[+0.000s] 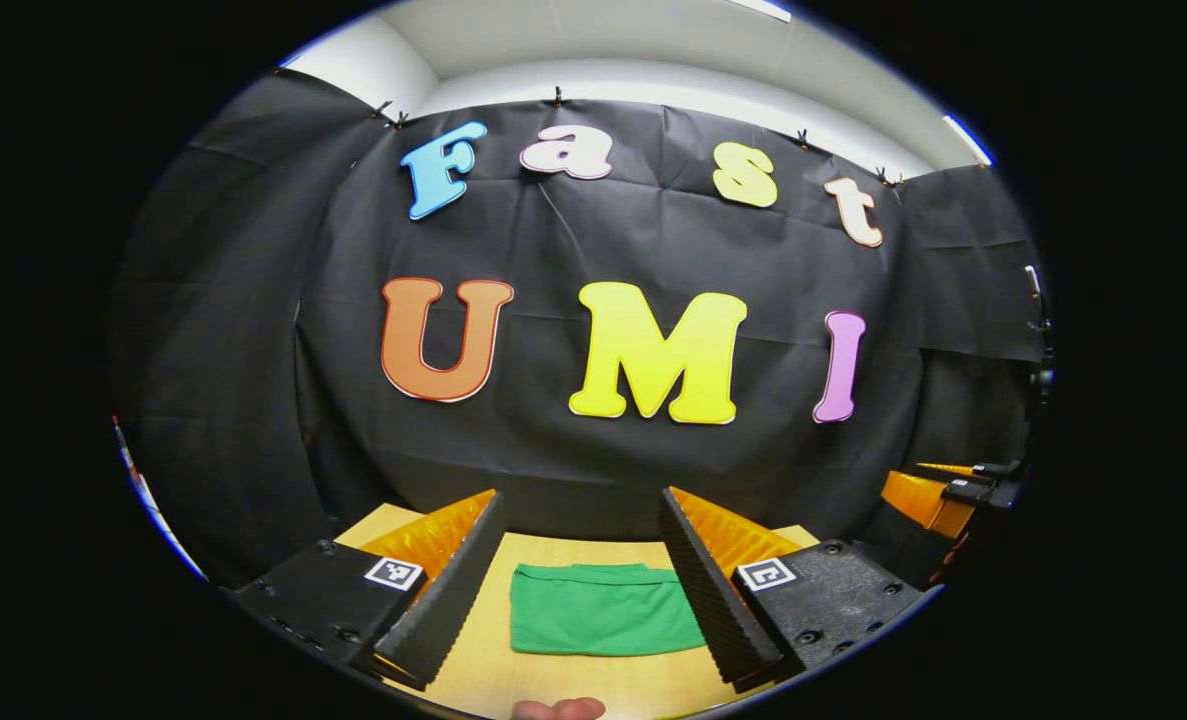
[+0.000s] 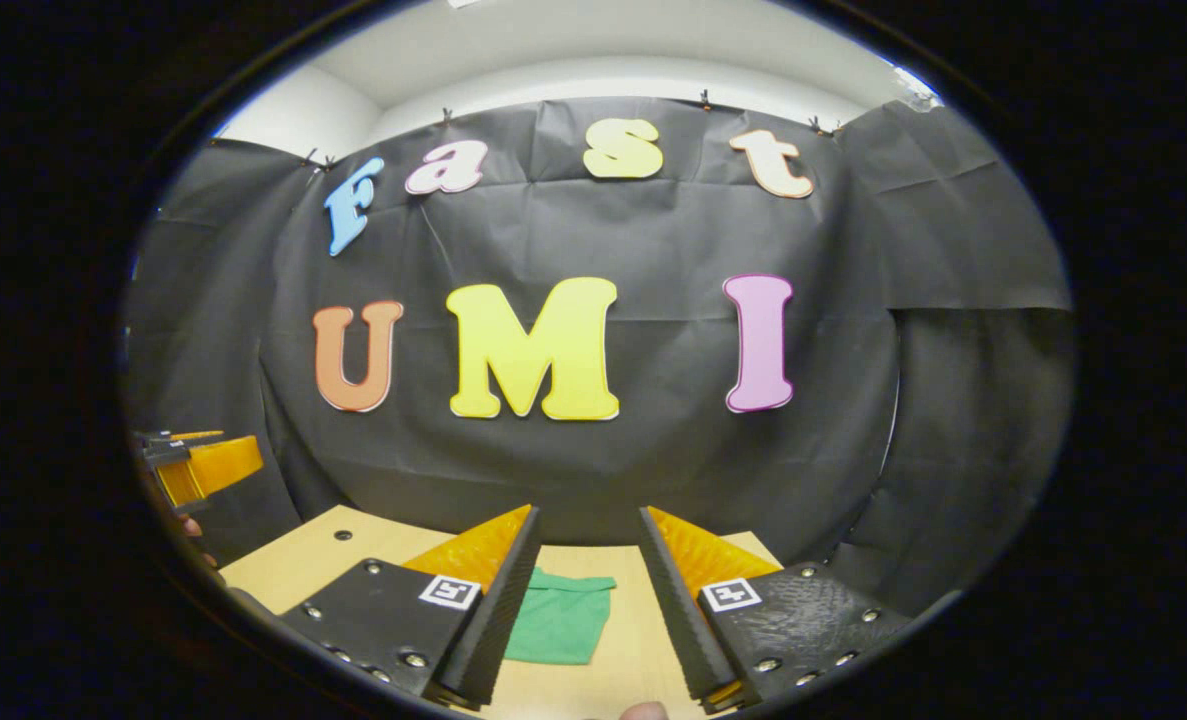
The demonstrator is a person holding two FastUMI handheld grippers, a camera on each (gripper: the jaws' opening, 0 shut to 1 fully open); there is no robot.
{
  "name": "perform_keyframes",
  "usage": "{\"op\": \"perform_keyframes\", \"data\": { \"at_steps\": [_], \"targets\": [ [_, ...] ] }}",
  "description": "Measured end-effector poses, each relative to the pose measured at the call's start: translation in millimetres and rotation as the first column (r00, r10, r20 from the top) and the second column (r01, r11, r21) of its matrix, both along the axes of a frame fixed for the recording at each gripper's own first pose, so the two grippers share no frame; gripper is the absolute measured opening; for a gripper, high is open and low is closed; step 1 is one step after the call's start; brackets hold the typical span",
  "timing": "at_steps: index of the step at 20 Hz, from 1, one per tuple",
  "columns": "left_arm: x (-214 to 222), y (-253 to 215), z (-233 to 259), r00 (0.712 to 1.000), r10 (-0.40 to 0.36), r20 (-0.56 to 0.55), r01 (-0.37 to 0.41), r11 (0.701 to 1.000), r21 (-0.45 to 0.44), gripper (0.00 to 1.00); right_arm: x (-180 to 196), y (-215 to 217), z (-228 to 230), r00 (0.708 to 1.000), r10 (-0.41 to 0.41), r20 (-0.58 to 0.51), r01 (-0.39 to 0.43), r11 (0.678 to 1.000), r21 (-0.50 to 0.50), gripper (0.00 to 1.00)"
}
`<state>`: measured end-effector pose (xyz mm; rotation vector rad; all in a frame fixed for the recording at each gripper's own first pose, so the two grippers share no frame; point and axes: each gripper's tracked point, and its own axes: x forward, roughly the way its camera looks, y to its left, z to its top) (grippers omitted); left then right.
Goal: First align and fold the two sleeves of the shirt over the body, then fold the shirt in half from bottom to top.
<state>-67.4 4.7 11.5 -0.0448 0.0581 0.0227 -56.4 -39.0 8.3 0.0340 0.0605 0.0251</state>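
Right now you are holding both grippers up above the table [image 1: 483, 680], jaws spread wide and gripping nothing. In the left gripper view, your left gripper [image 1: 581, 560] is pointing toward the booth's black cloth wall [image 1: 573, 240], and the shirt [image 1: 601, 608] is lying flat on the table between its two fingers [image 1: 448, 590], apart from both of them. The shirt is green and is sitting as a compact, neat rectangle, with no sleeves sticking out past its edges and a collar line running along its far side. A fingertip [image 1: 558, 708] of your hand is peeking in at the bottom edge of that view.

In the right gripper view, your right gripper [image 2: 588, 575] is also facing the wall [image 2: 653, 230], and the shirt [image 2: 561, 620] is showing in the gap between its fingers [image 2: 493, 610], partly hidden behind the left one. The wooden table [image 2: 293, 570] is stretching out to the left there, with a small dark hole near its far corner.

Each gripper is catching the other at the rim of its view: the right gripper [image 1: 953, 490] is hovering at the far right in the left gripper view, and the left gripper [image 2: 198, 465] is hovering at the far left in the right gripper view, with a bit of your hand [image 2: 193, 530] below it. Both are well apart from the shirt.
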Motion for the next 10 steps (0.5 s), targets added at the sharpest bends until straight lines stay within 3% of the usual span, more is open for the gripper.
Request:
{"op": "perform_keyframes", "data": {
  "at_steps": [1, 10],
  "targets": [
    [-11, -6, -4, 1.000, 0.004, -0.003, -0.004, 1.000, -0.013, 0.98, -8, -4, -2, 1.000, -0.001, 0.003, 0.001, 1.000, 0.000, 0.66],
    [-67, -31, -19, 0.999, 0.053, -0.004, -0.053, 0.999, 0.010, 0.98, -69, -23, -7, 1.000, -0.013, 0.017, 0.013, 1.000, 0.003, 0.68]
  ]
}}
